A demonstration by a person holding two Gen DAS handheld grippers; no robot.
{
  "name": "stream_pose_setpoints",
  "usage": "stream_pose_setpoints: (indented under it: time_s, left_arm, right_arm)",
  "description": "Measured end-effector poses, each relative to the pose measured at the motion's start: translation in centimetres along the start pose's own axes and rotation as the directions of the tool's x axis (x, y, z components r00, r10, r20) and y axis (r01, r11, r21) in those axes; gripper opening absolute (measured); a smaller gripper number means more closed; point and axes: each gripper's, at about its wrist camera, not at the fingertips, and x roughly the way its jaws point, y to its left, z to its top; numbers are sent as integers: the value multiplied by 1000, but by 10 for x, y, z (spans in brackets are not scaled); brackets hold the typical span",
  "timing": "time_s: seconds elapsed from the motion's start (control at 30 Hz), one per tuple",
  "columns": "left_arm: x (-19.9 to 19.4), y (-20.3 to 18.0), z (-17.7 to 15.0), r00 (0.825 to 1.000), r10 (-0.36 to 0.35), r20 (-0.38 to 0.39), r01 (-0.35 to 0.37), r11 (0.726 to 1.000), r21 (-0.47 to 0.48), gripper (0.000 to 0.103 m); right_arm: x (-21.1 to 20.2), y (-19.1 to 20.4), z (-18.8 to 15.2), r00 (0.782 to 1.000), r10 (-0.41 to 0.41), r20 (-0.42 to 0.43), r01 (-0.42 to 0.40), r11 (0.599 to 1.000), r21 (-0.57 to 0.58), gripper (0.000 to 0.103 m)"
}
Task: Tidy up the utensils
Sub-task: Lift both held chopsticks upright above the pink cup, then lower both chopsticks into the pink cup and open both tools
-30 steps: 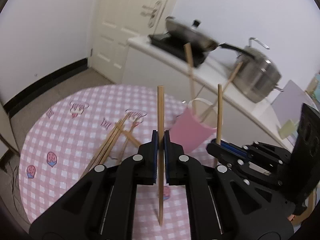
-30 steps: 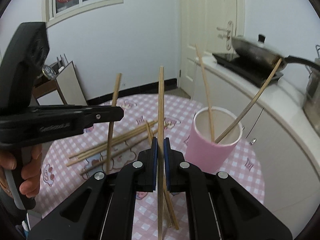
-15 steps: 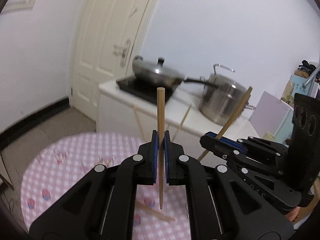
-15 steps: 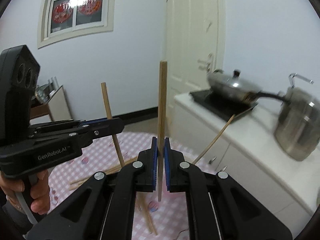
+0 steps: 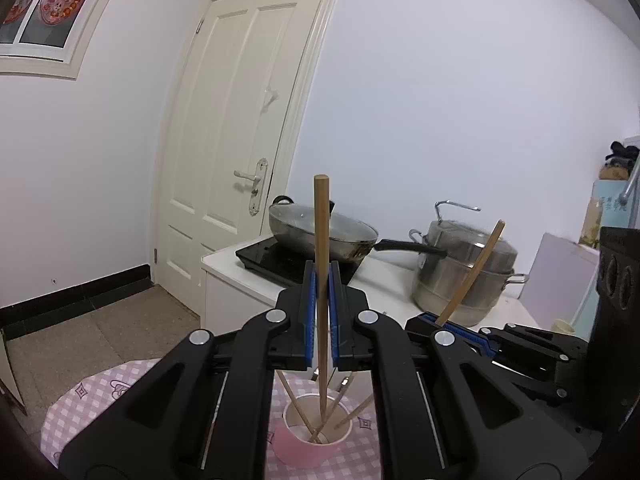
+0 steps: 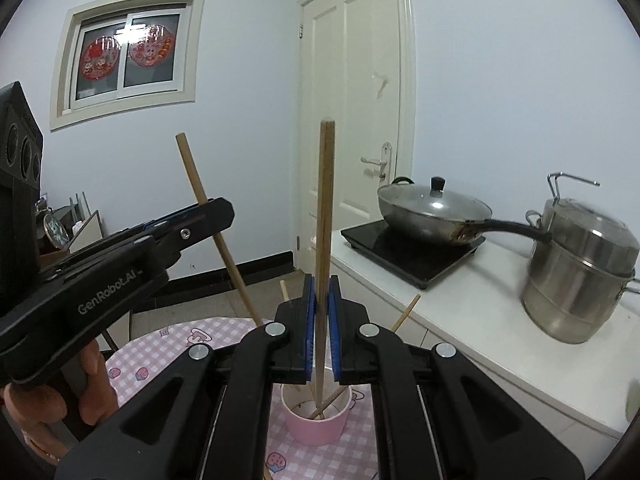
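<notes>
Your left gripper and right gripper are each clamped on one upright chopstick above the pink cup on the desk. The cup already has several sticks; these two probably go next.

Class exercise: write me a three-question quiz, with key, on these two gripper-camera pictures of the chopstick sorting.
1. True or false: the left gripper is open.
2. What does the right gripper hold? A) a spoon B) a chopstick C) nothing
3. What stands on the checked tablecloth below both grippers?

Key:
1. False; it is shut on the left chopstick.
2. B.
3. The pink cup, with chopsticks already in it.
</notes>
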Motion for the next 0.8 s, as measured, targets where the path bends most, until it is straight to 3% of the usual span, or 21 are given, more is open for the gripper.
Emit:
stream_pose_setpoints:
  time_s: [0.3,0.8]
  left_arm:
    - [36,14,-36,997,21,-79,-22,1000,-4,6]
    - [48,32,-79,982,7,-187,-12,1000,-24,6]
  right_arm:
    - [20,-16,-26,998,2,-56,1,998,63,5]
    - [38,-21,-65,993,-6,-117,21,992,128,5]
